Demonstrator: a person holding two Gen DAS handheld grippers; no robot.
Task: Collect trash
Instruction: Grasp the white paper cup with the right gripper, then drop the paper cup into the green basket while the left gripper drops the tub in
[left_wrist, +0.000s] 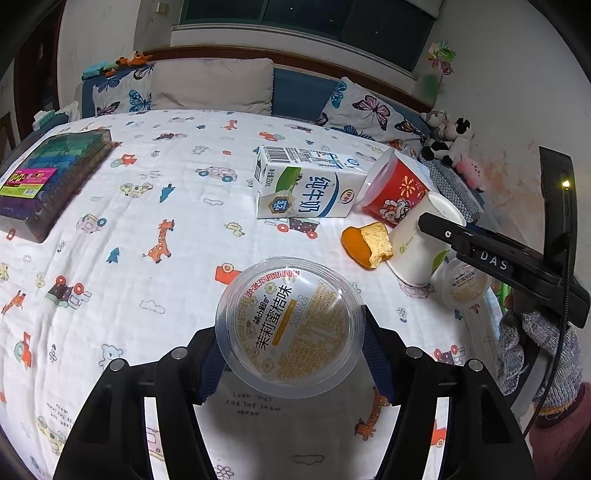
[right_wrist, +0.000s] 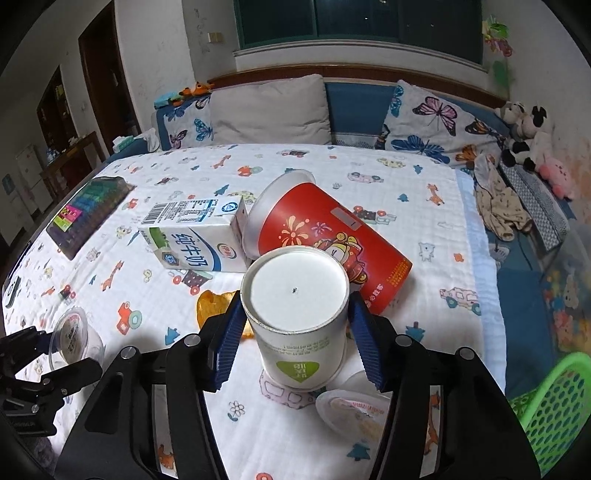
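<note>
So the left gripper (left_wrist: 290, 354) has its blue pads pressed on both sides of a clear round plastic jelly cup with a yellow printed lid (left_wrist: 290, 326), low centre of its view, lid facing the camera, the cup looking lifted off the cartoon-print white bedsheet (left_wrist: 110, 295). Can't tell if anything's inside.

Right gripper (right_wrist: 293, 332) is clamped on a white paper cup with a green heart logo (right_wrist: 297, 314), standing upside down on the sheet, flat bottom up, middle of the frame.

Just behind it a big red paper bucket with fireworks print (right_wrist: 325, 232) lies on its side, open mouth toward the upper left, touching a white and green milk carton (right_wrist: 195, 236) lying flat. Orange peel (right_wrist: 214, 306) sits left of the cup, and a second clear jelly cup (right_wrist: 354, 410) lower right. A green plastic basket (right_wrist: 554, 402) pokes in at the bottom right edge.
</note>
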